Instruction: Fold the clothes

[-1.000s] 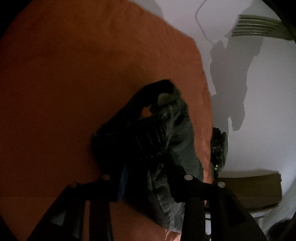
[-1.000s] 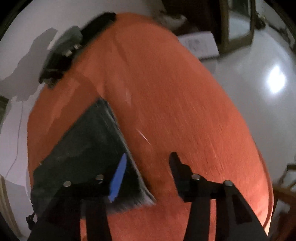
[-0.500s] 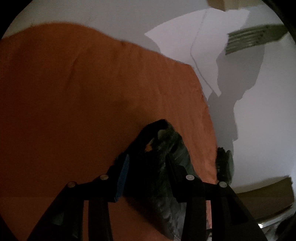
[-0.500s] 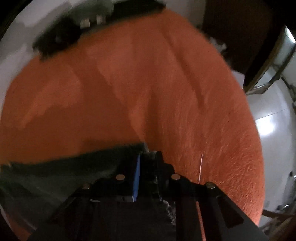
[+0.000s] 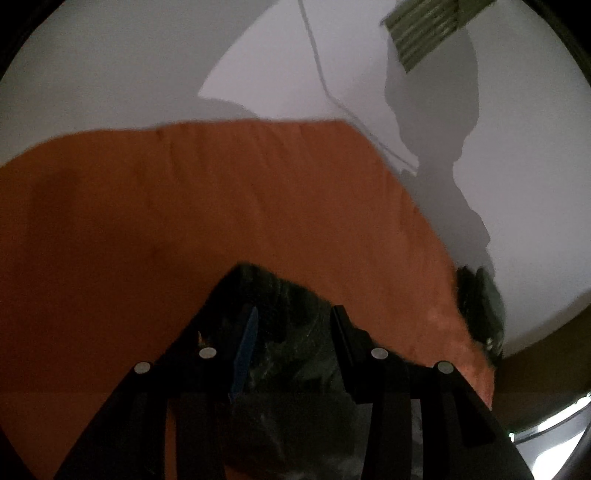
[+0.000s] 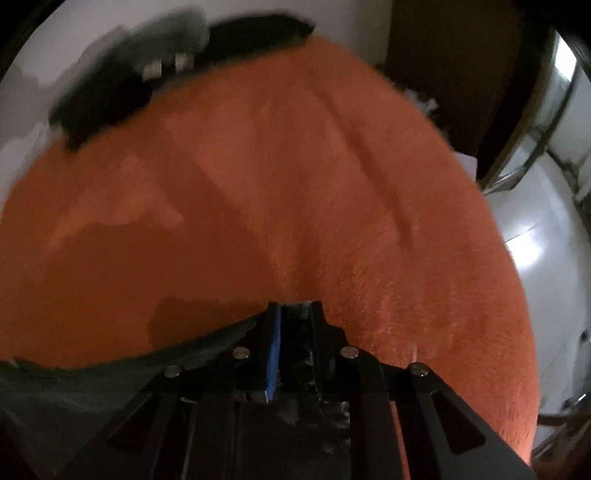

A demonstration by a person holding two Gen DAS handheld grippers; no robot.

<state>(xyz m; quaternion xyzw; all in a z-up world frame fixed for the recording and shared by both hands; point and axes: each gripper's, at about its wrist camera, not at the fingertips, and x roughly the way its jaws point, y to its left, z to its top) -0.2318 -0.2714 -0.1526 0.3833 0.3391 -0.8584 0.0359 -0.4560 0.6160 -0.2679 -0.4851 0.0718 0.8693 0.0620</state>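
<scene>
A dark grey-black garment point(image 5: 295, 332) lies bunched on an orange blanket point(image 5: 184, 221). In the left wrist view my left gripper point(image 5: 293, 321) stands over it, its fingers apart with the bunched cloth filling the gap between them. In the right wrist view my right gripper point(image 6: 297, 314) is shut on a corner of the same dark garment point(image 6: 207, 343). The garment's hem runs off taut to the lower left above the orange blanket point(image 6: 295, 184). The cloth beneath both grippers is hidden.
A dark, blurred heap point(image 6: 122, 92) lies at the blanket's far edge, and a dark object point(image 5: 480, 306) sits at its right edge. A white wall with a cable point(image 5: 321, 74) and a slatted vent point(image 5: 424, 33) stands behind. Dark wooden furniture point(image 6: 443, 74) and a shiny white floor point(image 6: 524, 251) lie to the right.
My right gripper went from open beside the flat garment to shut on its corner and has lifted it. The left gripper's fingers narrowed slightly around the bunch and its view tilted up.
</scene>
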